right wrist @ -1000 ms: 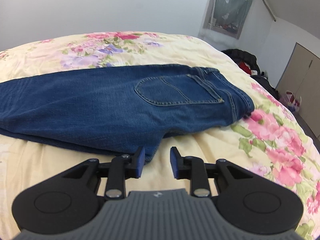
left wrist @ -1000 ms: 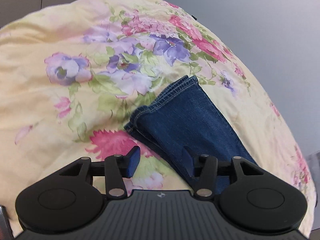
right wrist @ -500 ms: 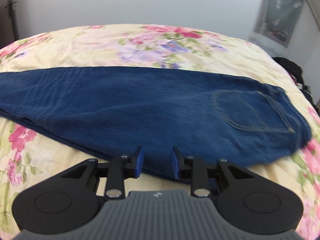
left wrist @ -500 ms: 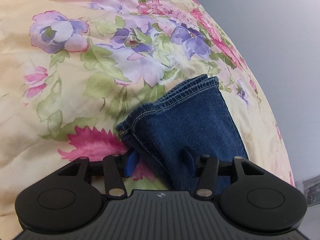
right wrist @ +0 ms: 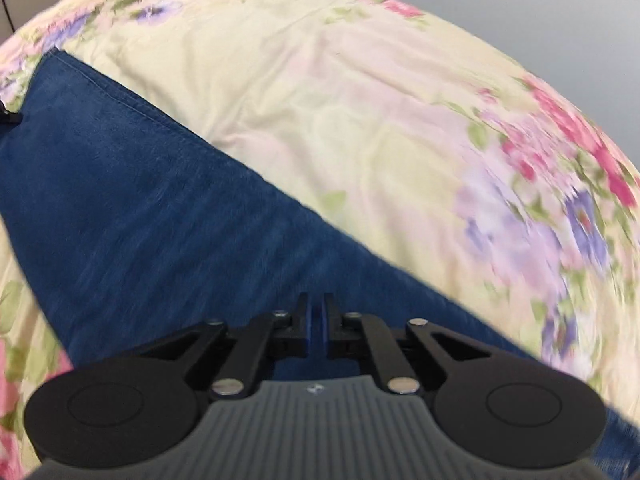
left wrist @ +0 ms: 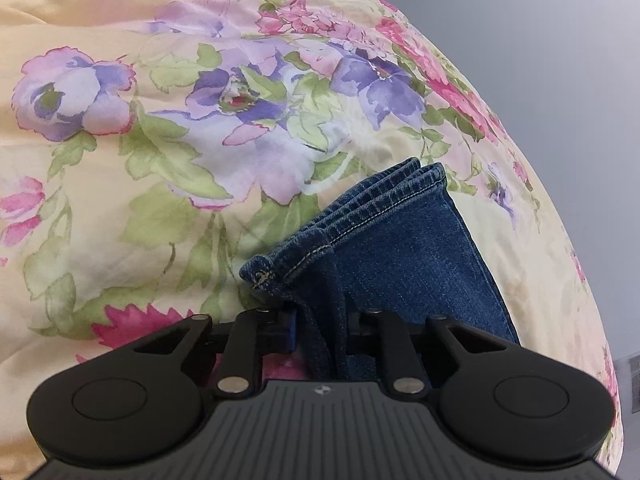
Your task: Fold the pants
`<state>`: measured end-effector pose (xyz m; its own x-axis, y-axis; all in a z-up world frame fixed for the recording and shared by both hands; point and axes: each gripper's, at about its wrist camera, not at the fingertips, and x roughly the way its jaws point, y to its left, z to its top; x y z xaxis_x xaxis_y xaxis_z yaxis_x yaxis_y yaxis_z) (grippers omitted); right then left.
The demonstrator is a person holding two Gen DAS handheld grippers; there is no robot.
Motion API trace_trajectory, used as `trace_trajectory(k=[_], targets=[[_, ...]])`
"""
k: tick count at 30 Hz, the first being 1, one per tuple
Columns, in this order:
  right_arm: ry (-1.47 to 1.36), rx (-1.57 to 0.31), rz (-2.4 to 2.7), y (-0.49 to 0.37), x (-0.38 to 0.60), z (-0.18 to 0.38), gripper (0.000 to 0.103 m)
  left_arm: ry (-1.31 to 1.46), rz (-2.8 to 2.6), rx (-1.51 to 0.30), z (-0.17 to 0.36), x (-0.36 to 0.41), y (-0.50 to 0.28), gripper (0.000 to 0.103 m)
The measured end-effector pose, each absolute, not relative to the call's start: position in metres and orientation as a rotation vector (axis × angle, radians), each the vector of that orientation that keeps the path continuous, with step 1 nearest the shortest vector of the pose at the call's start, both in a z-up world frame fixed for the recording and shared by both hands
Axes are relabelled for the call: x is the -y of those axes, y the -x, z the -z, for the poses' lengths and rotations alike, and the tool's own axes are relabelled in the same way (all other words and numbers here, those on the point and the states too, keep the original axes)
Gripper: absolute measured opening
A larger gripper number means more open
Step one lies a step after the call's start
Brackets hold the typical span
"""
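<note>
Blue denim pants (left wrist: 404,248) lie on a floral bedspread (left wrist: 160,160), legs stacked. In the left wrist view my left gripper (left wrist: 320,330) is shut on the near corner of the leg hems, and the cloth bunches up between the jaws. In the right wrist view, which is blurred, the pants (right wrist: 132,208) run from the upper left to the lower right. My right gripper (right wrist: 317,320) is shut with its jaws together above the denim; whether any cloth is pinched I cannot tell.
The yellow floral bedspread (right wrist: 360,120) covers the bed on all sides of the pants. A plain grey wall (left wrist: 560,60) rises behind the bed's far edge. A dark object (right wrist: 8,114) shows at the left edge of the right wrist view.
My left gripper has moved onto the hem corner and shut on it, bunching the cloth. My right gripper has swept left along the pants and its jaws have shut.
</note>
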<state>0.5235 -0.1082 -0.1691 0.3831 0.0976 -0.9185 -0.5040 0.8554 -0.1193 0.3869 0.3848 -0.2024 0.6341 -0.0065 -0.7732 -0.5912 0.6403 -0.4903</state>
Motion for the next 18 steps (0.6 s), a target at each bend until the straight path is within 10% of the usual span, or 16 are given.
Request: trace_trajectory(k=[18], targets=[[0.529,-1.211,-0.325,-0.512,0.108,0.169,0.0,0.841,-0.319,-0.727,0.142,-0.375,-0.369,0.006]])
